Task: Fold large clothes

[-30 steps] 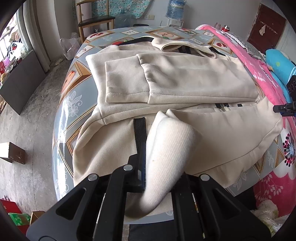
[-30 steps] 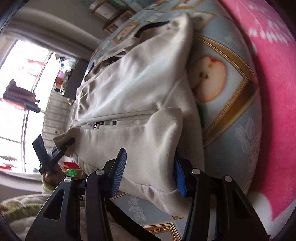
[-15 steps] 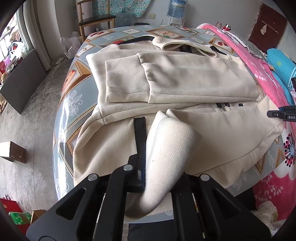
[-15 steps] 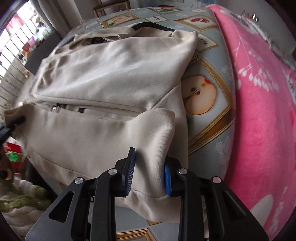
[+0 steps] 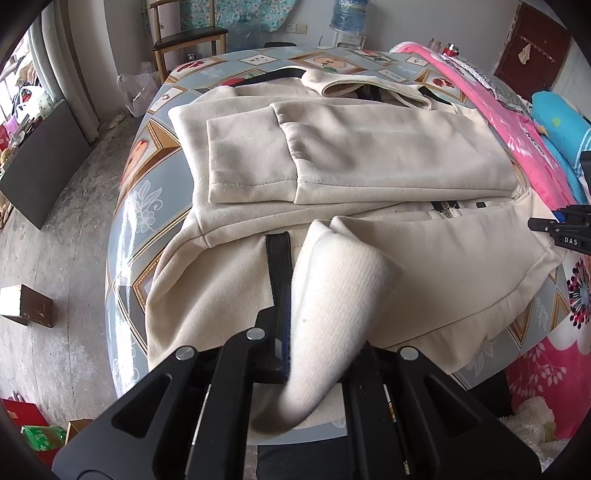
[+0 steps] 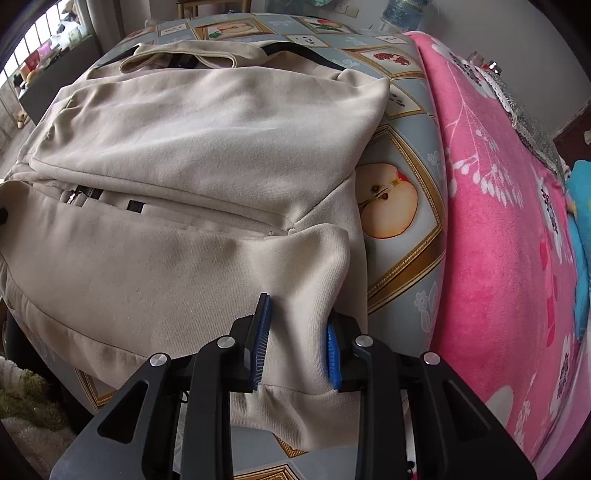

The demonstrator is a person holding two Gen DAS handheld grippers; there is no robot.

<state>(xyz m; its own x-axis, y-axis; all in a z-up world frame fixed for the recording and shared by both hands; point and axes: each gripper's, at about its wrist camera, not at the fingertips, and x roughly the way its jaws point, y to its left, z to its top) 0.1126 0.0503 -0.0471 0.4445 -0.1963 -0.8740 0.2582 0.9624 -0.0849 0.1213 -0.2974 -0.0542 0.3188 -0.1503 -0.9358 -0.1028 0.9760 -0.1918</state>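
Fruit-print table (image 5: 147, 206), beige jacket (image 5: 369, 162) lengthwise, collar far, left gripper (image 5: 317, 354) and right gripper (image 6: 295, 347) each pinching hem

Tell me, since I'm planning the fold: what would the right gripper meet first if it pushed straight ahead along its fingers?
The right gripper already pinches the beige jacket at its hem corner. Going straight on, it would push into that raised fold of cloth, then probably the folded sleeve lying across the body; depth is unclear.

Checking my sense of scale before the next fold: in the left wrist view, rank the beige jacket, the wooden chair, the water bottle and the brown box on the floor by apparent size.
1. beige jacket, largest by far
2. wooden chair
3. brown box and water bottle: they look alike; the box sits nearer the camera, so I won't rank them.
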